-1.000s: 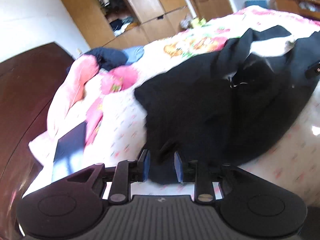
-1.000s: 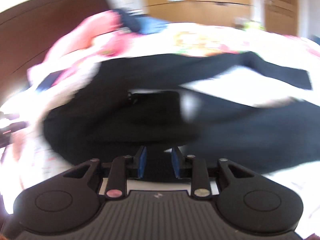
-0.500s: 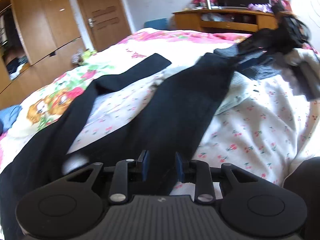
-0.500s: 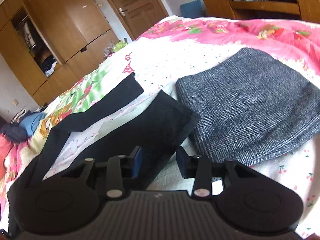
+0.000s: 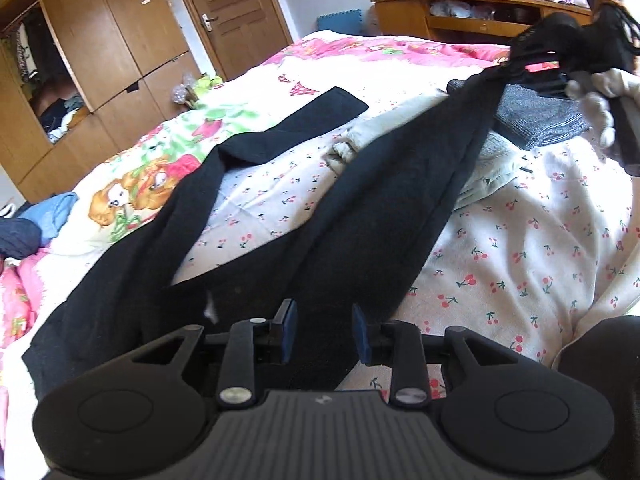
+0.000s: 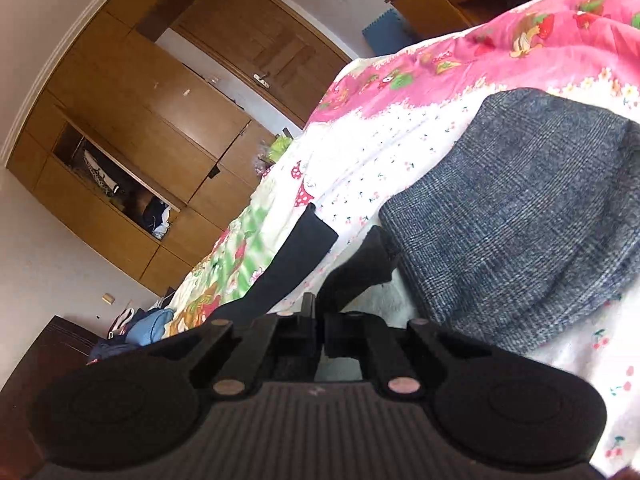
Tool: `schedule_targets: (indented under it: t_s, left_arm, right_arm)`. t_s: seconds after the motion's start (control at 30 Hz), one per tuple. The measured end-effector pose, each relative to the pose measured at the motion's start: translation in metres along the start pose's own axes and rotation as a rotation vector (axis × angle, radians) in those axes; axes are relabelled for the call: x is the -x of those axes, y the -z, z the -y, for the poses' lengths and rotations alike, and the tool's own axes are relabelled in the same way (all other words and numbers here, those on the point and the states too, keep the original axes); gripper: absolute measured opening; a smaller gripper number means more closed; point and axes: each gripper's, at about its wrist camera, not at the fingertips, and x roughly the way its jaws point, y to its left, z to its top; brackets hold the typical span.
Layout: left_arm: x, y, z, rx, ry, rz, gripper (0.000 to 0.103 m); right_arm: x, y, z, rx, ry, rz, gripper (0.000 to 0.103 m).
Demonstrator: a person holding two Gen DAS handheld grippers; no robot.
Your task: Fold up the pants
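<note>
Black pants (image 5: 360,208) lie spread on the bed, both legs stretching away toward the far side. My left gripper (image 5: 323,334) sits over the waist end, its jaws apart with black cloth between and under them. In the left wrist view my right gripper (image 5: 532,68) is far right, lifting the hem of the nearer leg off the bed. In the right wrist view the right gripper (image 6: 320,316) is shut on that black hem (image 6: 360,268). The other leg (image 6: 292,264) lies flat to the left.
A folded grey checked garment (image 6: 520,216) lies just right of the held hem. A pale garment (image 5: 376,136) lies under the lifted leg. Blue clothes (image 5: 52,216) sit at the bed's left edge. Wardrobe (image 5: 100,40) and desk (image 5: 460,16) stand beyond.
The right gripper closed on the leg hem and lifted it, tilting its view. The left gripper stayed at the waist end with its view steadier and jaws slightly wider.
</note>
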Motion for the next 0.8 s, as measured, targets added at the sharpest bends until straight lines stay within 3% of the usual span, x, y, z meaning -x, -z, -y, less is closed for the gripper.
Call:
schedule_targets:
  t_s: [0.13,0.2,0.3,0.37,0.47,0.6,0.8]
  left_arm:
    - [0.0,0.0,0.01,0.012,-0.055,-0.044,0.051]
    - [-0.001,0.001,0.007,0.053,-0.061,-0.074,0.051]
    - [0.006,0.005,-0.01,0.112,-0.078,-0.079,0.051]
    - [0.01,0.005,-0.028,0.105,-0.108,-0.065,0.051]
    - [0.012,0.003,-0.063,0.079,-0.145,-0.033,0.052]
    - [-0.006,0.009,-0.121,0.006,-0.181,-0.019,0.06]
    - [-0.07,0.037,-0.245,-0.026,-0.226,-0.052,0.06]
  right_arm:
    - [-0.024,0.012,0.031,0.085,0.171,-0.093,0.005]
    - [-0.034,0.019,0.039,0.1,0.201,-0.156,0.007]
    - [-0.013,0.021,0.021,0.206,0.203,-0.122,0.013]
    - [0.008,0.019,0.008,0.318,0.249,-0.079,0.019]
    - [0.033,0.017,-0.014,0.482,0.298,-0.028,0.019]
    - [0.016,0.028,-0.078,0.692,0.171,-0.124,0.022]
    - [-0.122,0.087,-0.214,1.009,-0.106,-0.387,0.028]
